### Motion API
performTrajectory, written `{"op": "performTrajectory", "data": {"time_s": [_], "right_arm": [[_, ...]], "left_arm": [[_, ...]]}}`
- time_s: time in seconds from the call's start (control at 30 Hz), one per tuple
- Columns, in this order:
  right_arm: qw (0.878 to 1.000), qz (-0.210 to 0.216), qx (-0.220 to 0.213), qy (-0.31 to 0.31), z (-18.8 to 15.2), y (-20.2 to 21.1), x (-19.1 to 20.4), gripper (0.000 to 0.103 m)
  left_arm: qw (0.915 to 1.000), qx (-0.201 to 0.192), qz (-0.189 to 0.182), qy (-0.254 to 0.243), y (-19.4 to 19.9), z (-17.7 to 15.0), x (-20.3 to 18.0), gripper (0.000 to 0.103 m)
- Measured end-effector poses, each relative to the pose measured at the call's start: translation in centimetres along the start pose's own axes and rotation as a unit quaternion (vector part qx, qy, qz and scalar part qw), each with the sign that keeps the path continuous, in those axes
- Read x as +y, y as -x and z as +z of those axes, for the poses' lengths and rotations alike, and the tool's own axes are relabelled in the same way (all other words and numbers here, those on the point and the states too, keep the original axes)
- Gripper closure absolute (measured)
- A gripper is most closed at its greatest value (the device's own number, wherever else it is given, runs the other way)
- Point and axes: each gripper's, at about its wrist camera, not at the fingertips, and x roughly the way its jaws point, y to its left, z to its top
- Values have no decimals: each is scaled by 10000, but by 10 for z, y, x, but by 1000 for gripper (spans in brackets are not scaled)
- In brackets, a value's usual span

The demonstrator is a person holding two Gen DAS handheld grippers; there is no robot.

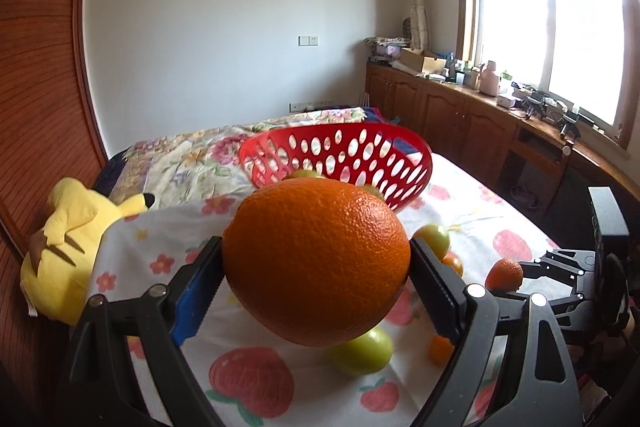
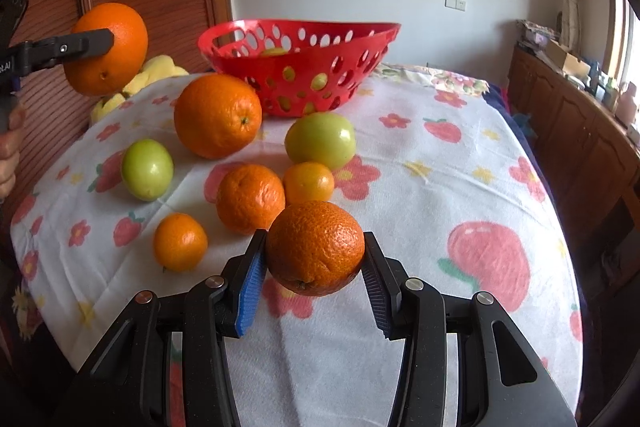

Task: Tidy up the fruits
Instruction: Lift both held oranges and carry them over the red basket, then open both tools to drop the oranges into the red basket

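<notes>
My left gripper [image 1: 316,259] is shut on a large orange [image 1: 316,259] and holds it in the air above the cloth; it also shows in the right wrist view [image 2: 106,49] at the far left. My right gripper [image 2: 316,259] is shut on a smaller rough-skinned orange [image 2: 316,253], lifted just above the cloth; it shows in the left wrist view [image 1: 505,274] too. A red perforated basket [image 2: 304,67] stands at the back with some green fruit inside. On the cloth lie a big orange [image 2: 218,115], two green fruits [image 2: 320,139] [image 2: 147,169] and three small oranges [image 2: 250,198] [image 2: 309,183] [image 2: 180,242].
The fruit lies on a white flower-and-fruit print cloth [image 2: 440,187] over a bed. A yellow plush toy [image 1: 68,239] lies at the left by a wooden wardrobe [image 1: 36,107]. Wooden cabinets [image 1: 460,115] with clutter run under the window at the right.
</notes>
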Motion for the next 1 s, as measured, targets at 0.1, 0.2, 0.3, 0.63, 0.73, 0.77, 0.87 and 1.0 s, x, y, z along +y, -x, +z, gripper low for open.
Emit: {"op": "performTrajectory", "data": {"time_s": [0.1, 0.2, 0.3, 0.63, 0.73, 0.77, 0.87, 1.0], "right_arm": [[9999, 41, -137, 39, 16, 9, -7, 57], [9993, 66, -319, 172, 39, 17, -12, 57], [9982, 103, -513, 302, 69, 21, -17, 57], [9950, 436, -641, 627, 153, -30, -28, 57], [9954, 534, -452, 657, 163, -56, -29, 57], [9953, 558, -396, 689, 166, -64, -29, 57], [9937, 713, -278, 819, 173, -83, -27, 57], [9927, 635, -147, 1011, 177, -98, -25, 57]], "left_arm": [[10000, -26, -43, -34, -7, 11, -2, 14], [10000, -39, -47, -74, -18, 23, -4, 14], [9999, -26, -41, -117, -30, 34, -4, 14], [9997, 164, -21, -198, -74, 55, -8, 14], [9994, 247, -6, -231, -87, 58, -9, 14], [9994, 264, -1, -240, -90, 58, -10, 14], [9990, 359, 19, -275, -101, 58, -11, 14], [9986, 447, 29, -297, -111, 57, -12, 14]]}}
